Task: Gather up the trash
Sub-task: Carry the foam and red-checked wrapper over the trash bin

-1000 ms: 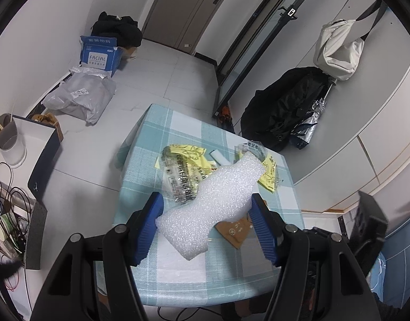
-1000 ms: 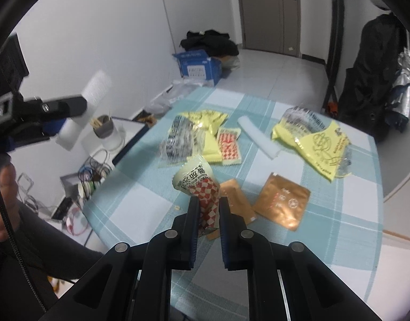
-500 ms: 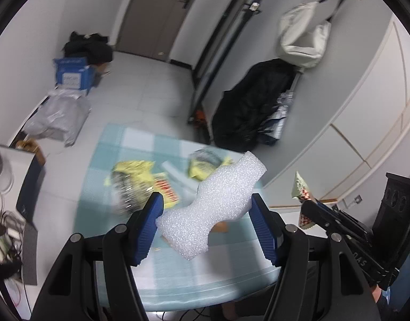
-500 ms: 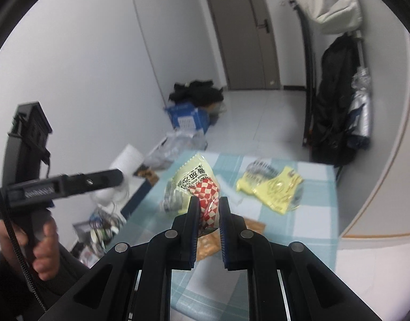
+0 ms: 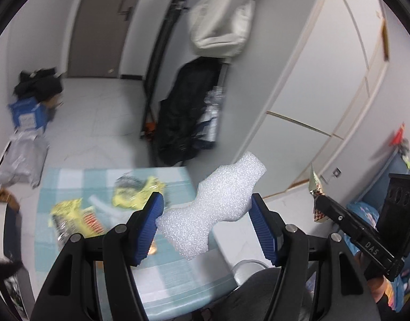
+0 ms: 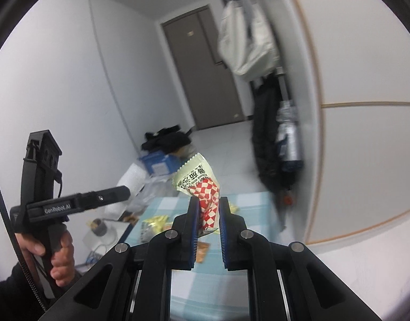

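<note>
Left wrist view: one white foam piece was held between the two blue pads of the left gripper, at lower centre of the frame above the checked table. Two yellow wrappers were counted on the cloth at centre left, blurred. At lower right the right gripper was seen from the side. Only the right wrist view showed that one red-checked snack packet was clamped between the narrowly set fingers, at frame centre. One left hand was seen there at lower left.
</note>
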Motion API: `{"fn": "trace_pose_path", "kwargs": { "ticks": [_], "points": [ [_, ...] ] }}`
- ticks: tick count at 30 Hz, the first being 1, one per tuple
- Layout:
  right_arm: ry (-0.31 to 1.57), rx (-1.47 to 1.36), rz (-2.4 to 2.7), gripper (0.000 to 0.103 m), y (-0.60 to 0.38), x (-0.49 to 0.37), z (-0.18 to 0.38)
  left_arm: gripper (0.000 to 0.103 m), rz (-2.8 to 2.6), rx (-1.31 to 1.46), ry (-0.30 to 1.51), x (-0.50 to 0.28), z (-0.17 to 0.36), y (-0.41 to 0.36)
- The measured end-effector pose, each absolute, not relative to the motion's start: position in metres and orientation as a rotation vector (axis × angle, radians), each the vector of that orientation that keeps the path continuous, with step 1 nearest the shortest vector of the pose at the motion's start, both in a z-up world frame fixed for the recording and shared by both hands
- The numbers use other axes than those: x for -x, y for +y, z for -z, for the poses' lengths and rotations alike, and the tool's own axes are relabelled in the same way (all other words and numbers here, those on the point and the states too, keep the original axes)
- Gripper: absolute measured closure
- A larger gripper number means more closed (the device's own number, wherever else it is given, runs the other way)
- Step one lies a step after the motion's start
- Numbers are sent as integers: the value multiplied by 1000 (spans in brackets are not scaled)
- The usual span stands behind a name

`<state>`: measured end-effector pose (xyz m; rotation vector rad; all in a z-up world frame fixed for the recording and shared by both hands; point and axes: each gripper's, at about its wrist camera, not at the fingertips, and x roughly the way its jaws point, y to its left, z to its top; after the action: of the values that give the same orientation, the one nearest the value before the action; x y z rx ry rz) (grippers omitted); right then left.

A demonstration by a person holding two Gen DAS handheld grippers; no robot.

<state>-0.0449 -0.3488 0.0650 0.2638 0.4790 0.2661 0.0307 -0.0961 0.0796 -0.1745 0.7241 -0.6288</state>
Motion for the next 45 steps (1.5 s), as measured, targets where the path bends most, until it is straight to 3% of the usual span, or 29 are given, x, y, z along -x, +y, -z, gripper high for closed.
{"fn": "trace_pose_path", "kwargs": {
  "ticks": [9, 15, 28, 33, 45],
  "points": [
    [492, -361, -92, 90, -444, 81, -40, 41, 799, 3, 724, -23, -99, -194],
    [551, -457, 32, 90, -503, 108, 6, 41, 926, -114, 837, -29, -79, -270],
    [849, -808, 250, 90, -595, 148, 172, 41, 1077, -524, 1320, -10, 66, -429],
    [896, -927, 244, 90, -605, 154, 216, 41, 1035, -685, 1434, -11, 134, -451],
    [1092, -1055, 310, 89, -590, 142, 293, 41, 1053, -670, 1883, -22, 258, -457]
  ]
}}
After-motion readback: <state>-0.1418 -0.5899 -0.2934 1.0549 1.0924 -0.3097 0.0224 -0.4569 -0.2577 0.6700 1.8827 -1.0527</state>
